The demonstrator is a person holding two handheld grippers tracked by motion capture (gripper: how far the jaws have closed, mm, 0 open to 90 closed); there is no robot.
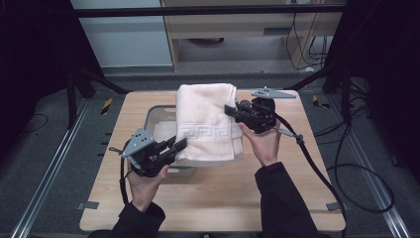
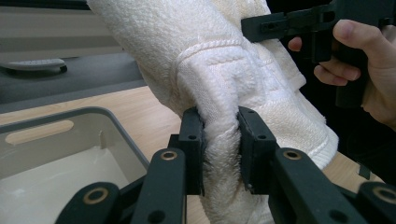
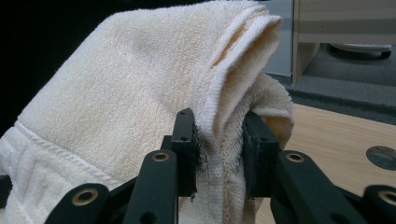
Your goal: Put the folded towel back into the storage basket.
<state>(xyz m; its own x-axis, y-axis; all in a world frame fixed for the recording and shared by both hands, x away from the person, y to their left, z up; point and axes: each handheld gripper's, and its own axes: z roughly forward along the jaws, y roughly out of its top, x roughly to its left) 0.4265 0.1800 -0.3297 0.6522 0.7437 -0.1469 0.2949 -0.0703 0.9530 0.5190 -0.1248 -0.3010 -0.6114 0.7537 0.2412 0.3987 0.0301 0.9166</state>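
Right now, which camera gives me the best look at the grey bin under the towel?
The high view: the grey bin sits on the table beneath the folded towel, which both grippers hold above it. The left gripper view gives a close look at one corner and a handle slot. The right gripper view shows towel and tabletop.

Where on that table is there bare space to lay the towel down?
The wooden table is bare along the near edge, between the grey bin and the person's sleeves, and down its left and right sides. The middle is crowded: the folded towel hangs over the bin, gripped by the left gripper and right gripper.
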